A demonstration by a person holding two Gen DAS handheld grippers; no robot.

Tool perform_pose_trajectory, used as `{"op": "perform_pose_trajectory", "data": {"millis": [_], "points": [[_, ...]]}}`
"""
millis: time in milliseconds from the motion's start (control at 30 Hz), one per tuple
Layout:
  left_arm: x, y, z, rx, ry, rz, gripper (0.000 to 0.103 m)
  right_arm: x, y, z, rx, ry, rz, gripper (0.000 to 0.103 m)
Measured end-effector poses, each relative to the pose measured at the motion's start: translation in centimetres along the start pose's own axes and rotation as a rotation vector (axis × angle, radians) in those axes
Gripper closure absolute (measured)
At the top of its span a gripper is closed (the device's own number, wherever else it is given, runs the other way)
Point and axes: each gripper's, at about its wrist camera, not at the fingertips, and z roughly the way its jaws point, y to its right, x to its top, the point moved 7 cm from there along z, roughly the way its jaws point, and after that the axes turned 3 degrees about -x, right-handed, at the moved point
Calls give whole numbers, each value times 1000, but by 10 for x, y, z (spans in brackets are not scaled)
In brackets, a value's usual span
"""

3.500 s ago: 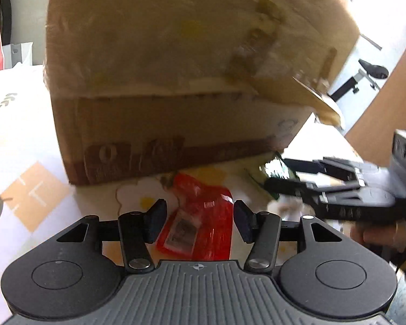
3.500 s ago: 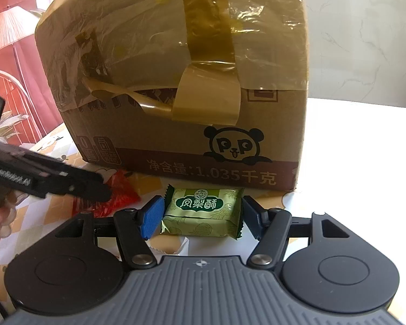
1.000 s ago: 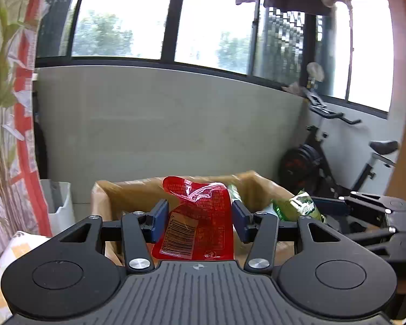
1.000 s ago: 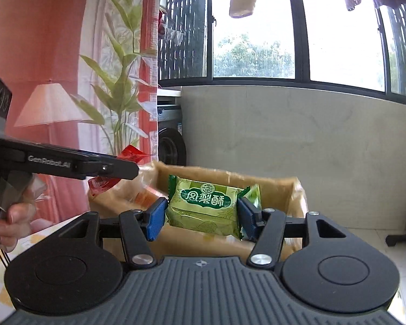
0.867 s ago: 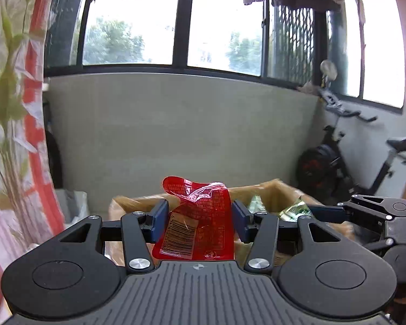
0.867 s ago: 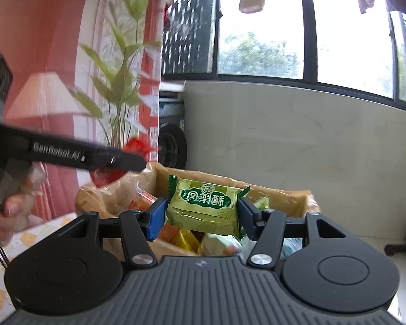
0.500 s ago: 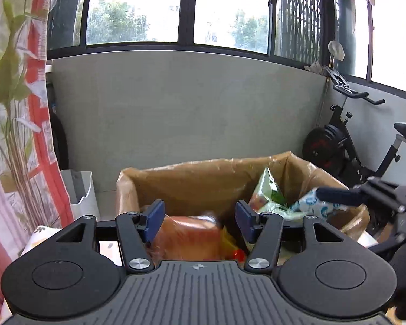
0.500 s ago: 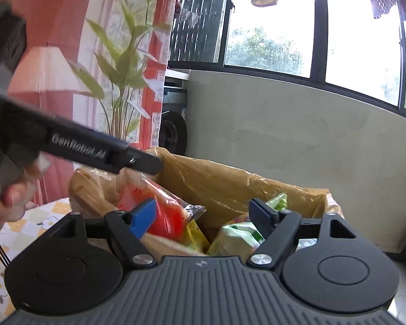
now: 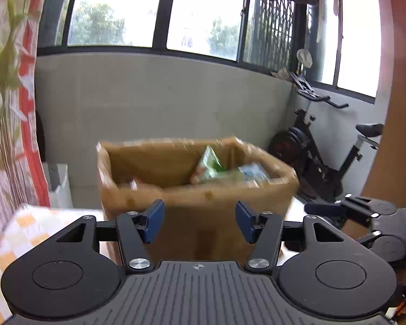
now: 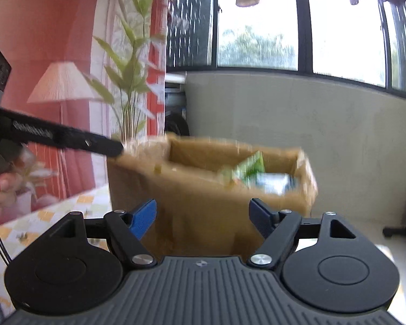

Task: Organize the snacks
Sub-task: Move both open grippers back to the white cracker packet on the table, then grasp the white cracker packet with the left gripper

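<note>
An open brown cardboard box [image 9: 219, 203] stands on the table ahead of both grippers, blurred by motion. Green and blue snack packets [image 9: 211, 166] lean inside it at the right; the same packets [image 10: 253, 173] show in the right wrist view. My left gripper [image 9: 199, 222] is open, with nothing between its blue pads, and sits back from the box's near wall. My right gripper [image 10: 203, 219] is open and empty too, in front of the box [image 10: 203, 189]. The left gripper's fingers [image 10: 94, 143] reach in from the left edge there, held by a hand [image 10: 0, 187].
A checked tablecloth [image 9: 19, 233] covers the table at the left. An exercise bike [image 9: 324, 157] stands at the back right beside a wooden panel [image 9: 392, 135]. A grey low wall with windows lies behind. A plant [image 10: 127, 75] and a red wall are at the left.
Both grippers let go of their packets, the red one and the green one, over the box and opened. They then drew back and down, so the box now looks farther off.
</note>
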Motion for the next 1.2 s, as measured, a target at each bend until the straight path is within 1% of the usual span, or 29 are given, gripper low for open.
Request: {"op": "perform_pose_trajectory", "data": {"millis": [67,133,233,367,467,533,600,700,867,967,1100,1200], "points": [[-17,4,4,-13,-31,0,43,-23,2,-1,-8,-58,-3,25],[-34,9,10,-25,-70,-6,43,-48,7,-1,-33,-127,-19,25],[-56,9,21,-26,-124,-32,43,-84,17,-3,-101,-216,-58,25],[-75,2,30,-17,-155,-72,43,-122,32,-6,-167,-332,-91,25],[-86,-4,34,-12,-172,-100,43,-141,36,-8,-168,-399,-109,25],[-94,-7,34,-2,-184,-111,43,-149,31,-9,-157,-428,-157,25],[-99,-9,34,7,-194,-123,43,-152,19,-10,-135,-429,-192,25],[-105,-17,33,24,-203,-154,43,-152,-3,-4,-78,-423,-213,25],[-108,-25,31,40,-209,-168,43,-149,-43,17,24,-403,-252,26],[-111,-25,32,51,-221,-178,43,-146,-63,33,69,-383,-285,26],[-124,-26,35,51,-254,-214,43,-146,-67,55,103,-383,-261,26],[-140,-23,42,37,-297,-242,43,-148,-58,60,133,-373,-200,23]]}}
